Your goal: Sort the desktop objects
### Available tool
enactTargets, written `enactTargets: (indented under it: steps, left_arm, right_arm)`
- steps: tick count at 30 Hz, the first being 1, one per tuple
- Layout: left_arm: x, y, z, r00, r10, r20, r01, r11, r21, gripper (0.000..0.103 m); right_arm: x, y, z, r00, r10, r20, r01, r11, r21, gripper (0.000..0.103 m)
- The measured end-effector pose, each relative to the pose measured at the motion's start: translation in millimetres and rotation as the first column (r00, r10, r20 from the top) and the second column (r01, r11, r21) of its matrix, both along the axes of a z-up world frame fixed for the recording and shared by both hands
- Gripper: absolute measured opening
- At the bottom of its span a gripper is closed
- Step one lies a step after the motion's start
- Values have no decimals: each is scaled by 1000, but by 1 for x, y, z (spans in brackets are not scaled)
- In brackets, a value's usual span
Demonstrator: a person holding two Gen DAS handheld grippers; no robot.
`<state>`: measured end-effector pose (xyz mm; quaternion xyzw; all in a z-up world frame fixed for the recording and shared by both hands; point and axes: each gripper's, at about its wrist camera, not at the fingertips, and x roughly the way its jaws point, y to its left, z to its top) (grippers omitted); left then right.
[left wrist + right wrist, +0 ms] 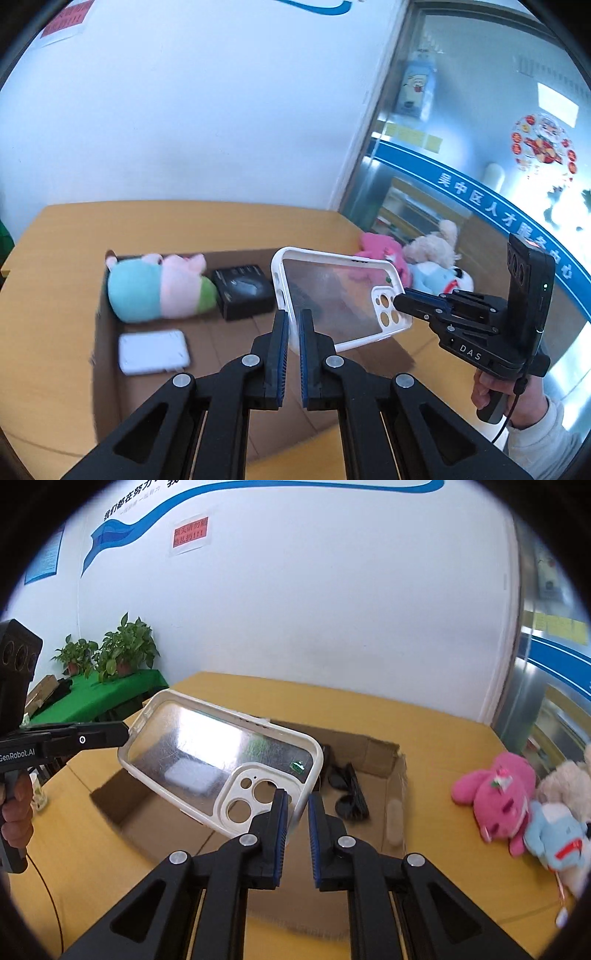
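Observation:
A clear phone case with a white rim hangs in the air over an open cardboard box, held at both ends. My left gripper is shut on the rim at the plain end. My right gripper comes in from the right and pinches the end with the camera cutouts. In the right wrist view the phone case tilts down toward me. There my right gripper clamps its rim beside the cutouts, and the left gripper grips the far end.
Inside the box lie a pastel plush toy, a black carton, a white power bank and dark sunglasses. Pink, blue and beige plush toys lie on the wooden table to the right. A white wall stands behind.

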<state>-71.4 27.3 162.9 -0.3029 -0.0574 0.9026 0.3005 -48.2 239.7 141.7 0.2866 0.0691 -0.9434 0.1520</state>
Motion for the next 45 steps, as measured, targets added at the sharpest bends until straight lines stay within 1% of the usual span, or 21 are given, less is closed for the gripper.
enactTargets:
  steps: [1, 4, 9, 13, 17, 20, 23, 25, 28, 31, 33, 35, 36, 37, 38, 39, 40, 42, 43, 44, 45]
  left_arm:
    - [-17, 2, 0, 1000, 3, 12, -2, 1000, -25, 2]
    - [-60, 0, -14, 996, 26, 88, -22, 999, -41, 2]
    - [-114, 2, -62, 972, 62, 227, -44, 996, -81, 2]
    - [-147, 7, -110, 928, 92, 362, -39, 988, -151, 2]
    - [-163, 16, -146, 892, 109, 439, -10, 975, -222, 2]
    - [-172, 18, -167, 860, 127, 494, 3, 967, -254, 2]
    - [-173, 21, -179, 840, 154, 520, 2, 958, -287, 2]
    - [-174, 20, -184, 834, 180, 522, -14, 952, -306, 2]
    - [-172, 17, -184, 832, 204, 516, -34, 947, -320, 3]
    - [-165, 18, -178, 831, 189, 523, -22, 951, -308, 17]
    - [-158, 13, -163, 858, 194, 475, -44, 950, -308, 28]
    - [-142, 8, -136, 904, 195, 381, -80, 951, -297, 34]
    - [-129, 5, -118, 927, 190, 323, -96, 954, -286, 39]
    - [-115, 3, -102, 947, 190, 261, -115, 954, -276, 42]
    - [-103, 2, -89, 959, 191, 208, -132, 954, -269, 49]
    - [-82, 0, -72, 972, 194, 132, -155, 954, -256, 61]
    - [-60, -3, -56, 979, 200, 49, -183, 954, -238, 69]
    - [-22, -7, -38, 968, 235, -93, -250, 943, -222, 99]
    - [6, -11, -31, 944, 265, -195, -303, 931, -205, 103]
    - [18, -8, -30, 927, 278, -252, -329, 924, -192, 102]
    - [31, -9, -30, 914, 285, -289, -345, 920, -184, 102]
  right_arm:
    - [-14, -4, -2, 1000, 5, 16, -5, 1000, 6, 11]
    - [-59, -11, -14, 995, 27, 98, -27, 1000, 1, 11]
    - [-116, -17, -63, 966, 33, 258, -34, 999, -2, 11]
    - [-143, -18, -108, 924, 43, 380, -37, 999, -23, 11]
    - [-158, -21, -137, 887, 39, 461, -44, 999, 1, 11]
    - [-169, -22, -147, 868, 31, 496, -49, 999, 22, 11]
    - [-176, -27, -158, 837, 32, 547, -60, 998, 34, 12]
    - [-177, -33, -164, 823, 30, 568, -71, 996, 50, 12]
    - [-177, -42, -173, 819, 20, 573, -81, 993, 82, 12]
    - [-175, -45, -170, 818, 3, 575, -74, 992, 101, 13]
    - [-166, -45, -157, 836, -18, 549, -62, 990, 127, 21]
    - [-151, -42, -131, 871, -11, 491, -46, 994, 104, 46]
    - [-138, -38, -113, 893, -6, 450, -33, 996, 79, 52]
    - [-125, -35, -97, 913, -4, 409, -22, 998, 59, 64]
    - [-109, -33, -80, 932, -1, 362, -15, 999, 42, 72]
    - [-89, -29, -62, 953, 1, 303, -10, 1000, 28, 76]
    - [-71, -28, -49, 968, -2, 251, -4, 1000, 21, 80]
    - [-29, -22, -30, 990, -21, 137, 21, 1000, 1, 82]
    - [-18, -22, -25, 994, -34, 100, 35, 999, -16, 84]
    - [4, -21, -26, 997, -47, 58, 50, 998, -41, 86]
    - [7, -19, -29, 998, -57, 37, 59, 997, -47, 86]
